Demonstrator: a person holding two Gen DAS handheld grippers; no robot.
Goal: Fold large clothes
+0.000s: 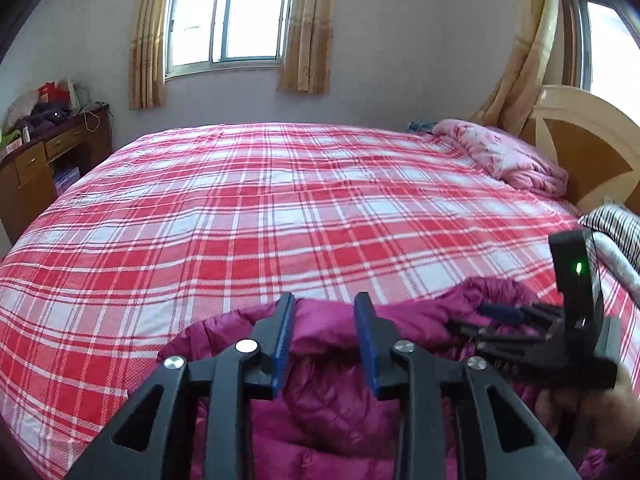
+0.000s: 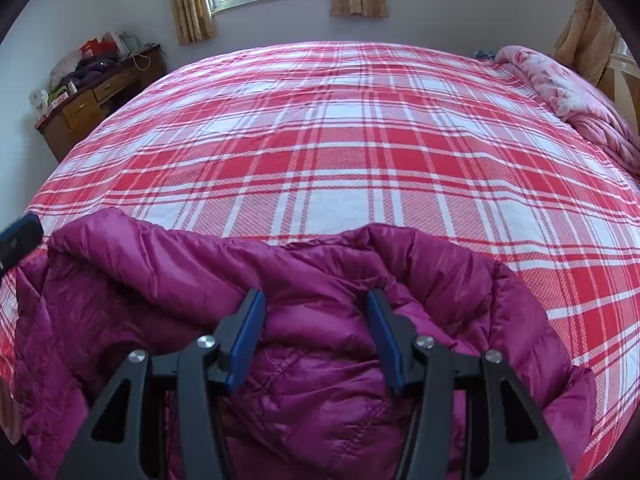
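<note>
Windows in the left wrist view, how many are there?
2: one window in the far wall between its curtains, above the bed; another window at the right edge beside the headboard, partly cut off. More could lie outside the frame.

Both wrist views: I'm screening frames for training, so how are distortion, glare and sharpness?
Left wrist view: fisheye bows the plaid bed, the window is blown out, the right gripper looks slightly soft. Right wrist view: same bulge, dark corner vignetting, the magenta jacket sharp.
</note>
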